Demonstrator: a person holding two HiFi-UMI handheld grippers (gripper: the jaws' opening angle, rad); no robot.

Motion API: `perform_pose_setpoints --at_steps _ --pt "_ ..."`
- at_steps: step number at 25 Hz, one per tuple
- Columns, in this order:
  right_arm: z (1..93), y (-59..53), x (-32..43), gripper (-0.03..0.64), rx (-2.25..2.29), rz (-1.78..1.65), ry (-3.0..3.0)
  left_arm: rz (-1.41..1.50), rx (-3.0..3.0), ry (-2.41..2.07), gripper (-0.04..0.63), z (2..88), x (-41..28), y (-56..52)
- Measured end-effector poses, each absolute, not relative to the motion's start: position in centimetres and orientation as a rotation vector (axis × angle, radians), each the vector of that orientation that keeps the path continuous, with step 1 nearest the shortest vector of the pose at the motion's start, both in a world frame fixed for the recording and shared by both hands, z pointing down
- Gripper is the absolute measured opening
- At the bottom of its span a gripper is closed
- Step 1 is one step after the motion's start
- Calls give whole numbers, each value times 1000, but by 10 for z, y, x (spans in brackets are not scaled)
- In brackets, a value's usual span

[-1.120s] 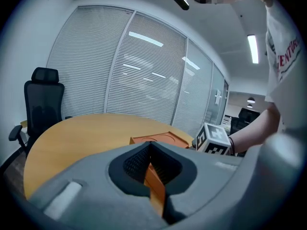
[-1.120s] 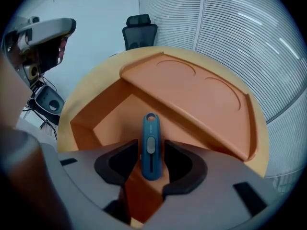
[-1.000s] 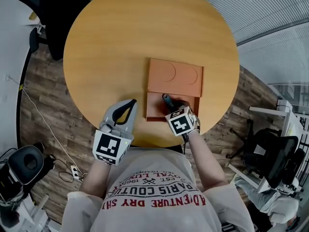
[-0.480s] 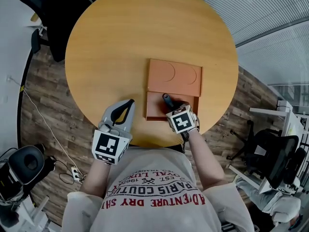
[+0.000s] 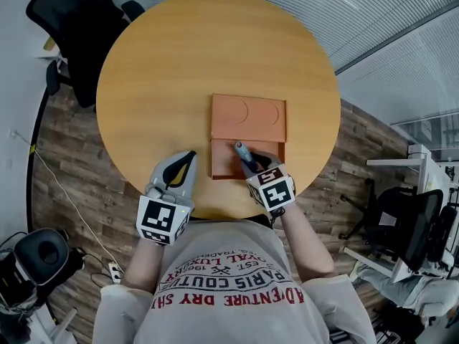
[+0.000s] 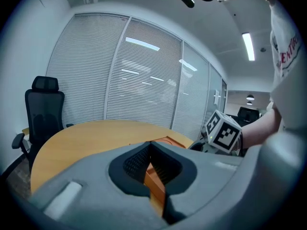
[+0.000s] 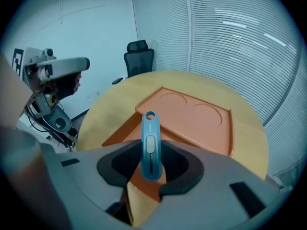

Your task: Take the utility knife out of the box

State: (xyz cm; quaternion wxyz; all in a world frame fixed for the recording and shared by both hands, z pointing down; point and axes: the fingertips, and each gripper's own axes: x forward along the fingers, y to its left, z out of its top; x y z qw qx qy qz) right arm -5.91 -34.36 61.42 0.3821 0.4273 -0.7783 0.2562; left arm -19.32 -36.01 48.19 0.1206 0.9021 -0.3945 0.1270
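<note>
An orange box lies open on the round wooden table point(image 5: 179, 63), with its tray point(image 5: 224, 166) nearest me and its lid point(image 5: 248, 117) folded back flat beyond it. My right gripper point(image 5: 251, 165) is shut on a blue utility knife point(image 5: 243, 155) and holds it tilted above the tray. In the right gripper view the knife point(image 7: 150, 145) stands up between the dark pads point(image 7: 178, 166), its hanging hole at the top, clear of the box point(image 7: 196, 116). My left gripper point(image 5: 188, 156) hovers shut and empty at the table's near edge, left of the box. Its closed tips point(image 6: 152, 169) point toward the box point(image 6: 158, 188).
A black office chair point(image 5: 68, 20) stands at the table's far left, and another point(image 5: 409, 228) is off to the right on the wooden floor. Glass walls with blinds point(image 7: 230, 42) surround the room. A cable and power strip point(image 5: 111, 253) lie on the floor at left.
My right gripper has risen and carried the knife up out of the tray. The left gripper has stayed where it was.
</note>
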Motion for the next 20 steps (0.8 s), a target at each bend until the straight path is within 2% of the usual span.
perform_pose_setpoints --at_steps 14,20 --pt "451 -338 -46 138 1524 410 -2300 252 2753 -1228 -5 417 -197 -346" --pt "413 -326 -35 138 1689 320 -2380 208 2770 -1231 -5 407 -191 -342"
